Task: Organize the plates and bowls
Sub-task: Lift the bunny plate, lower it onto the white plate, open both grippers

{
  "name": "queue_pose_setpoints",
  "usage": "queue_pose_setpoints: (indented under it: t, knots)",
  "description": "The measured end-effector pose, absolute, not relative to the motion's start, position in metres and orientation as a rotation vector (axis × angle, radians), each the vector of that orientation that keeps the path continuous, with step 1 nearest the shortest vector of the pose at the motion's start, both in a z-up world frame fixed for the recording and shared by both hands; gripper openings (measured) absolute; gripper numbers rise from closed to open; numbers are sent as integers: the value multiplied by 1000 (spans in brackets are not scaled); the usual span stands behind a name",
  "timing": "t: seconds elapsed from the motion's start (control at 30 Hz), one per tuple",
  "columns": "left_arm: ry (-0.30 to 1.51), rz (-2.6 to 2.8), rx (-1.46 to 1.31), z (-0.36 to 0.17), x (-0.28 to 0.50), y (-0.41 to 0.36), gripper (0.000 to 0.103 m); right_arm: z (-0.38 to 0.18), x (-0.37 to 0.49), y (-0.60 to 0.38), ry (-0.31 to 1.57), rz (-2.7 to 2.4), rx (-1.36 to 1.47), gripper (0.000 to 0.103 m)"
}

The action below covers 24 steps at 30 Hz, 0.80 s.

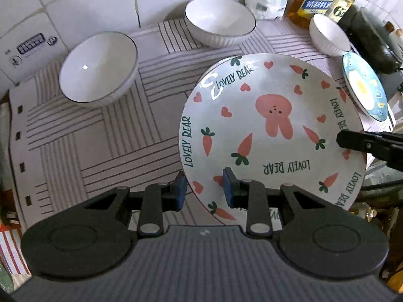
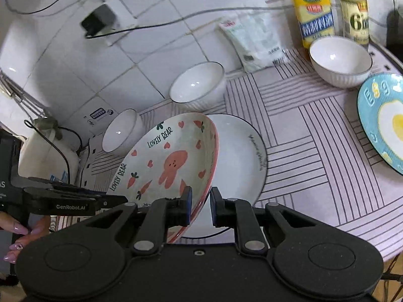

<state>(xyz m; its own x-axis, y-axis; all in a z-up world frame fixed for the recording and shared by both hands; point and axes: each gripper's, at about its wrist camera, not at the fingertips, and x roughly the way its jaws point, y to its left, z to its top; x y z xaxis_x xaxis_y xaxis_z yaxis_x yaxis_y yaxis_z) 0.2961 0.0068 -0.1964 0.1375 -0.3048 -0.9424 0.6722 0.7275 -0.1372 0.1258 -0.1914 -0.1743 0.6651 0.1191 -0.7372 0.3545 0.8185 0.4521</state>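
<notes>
Gripping the bunny plate (image 2: 171, 161) at its lower edge, my right gripper (image 2: 200, 207) holds it tilted over a white plate (image 2: 241, 156) at frame centre; my left gripper (image 1: 204, 188) clamps its near rim.

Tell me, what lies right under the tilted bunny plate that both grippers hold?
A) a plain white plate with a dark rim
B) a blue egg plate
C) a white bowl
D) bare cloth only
A: in the right wrist view, a white plate with a dark rim shows beneath the bunny plate.
</notes>
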Motion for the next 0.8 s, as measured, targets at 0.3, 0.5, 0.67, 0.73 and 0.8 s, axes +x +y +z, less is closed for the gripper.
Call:
queue_pose_setpoints:
  t: [0.3,0.5,0.67,0.73,0.8]
  knots:
    - [1293,-647,405,-219,299,-27,28,-211,145,-229,921,-80,658,19]
    - [1312,-585,417,-227,297,-37,28,-218,159,-235,978,-49,596,19]
    - [1314,-531,436,-235,293,-42,28,-215,174,-223,1047,-57,456,21]
    - [1325,-514,424,-239,292,-42,28,-214,178,-217,1070,-68,423,22]
    - [1320,-505,430,-240,288,-42,28,-213,180,-216,1077,-87,415,22]
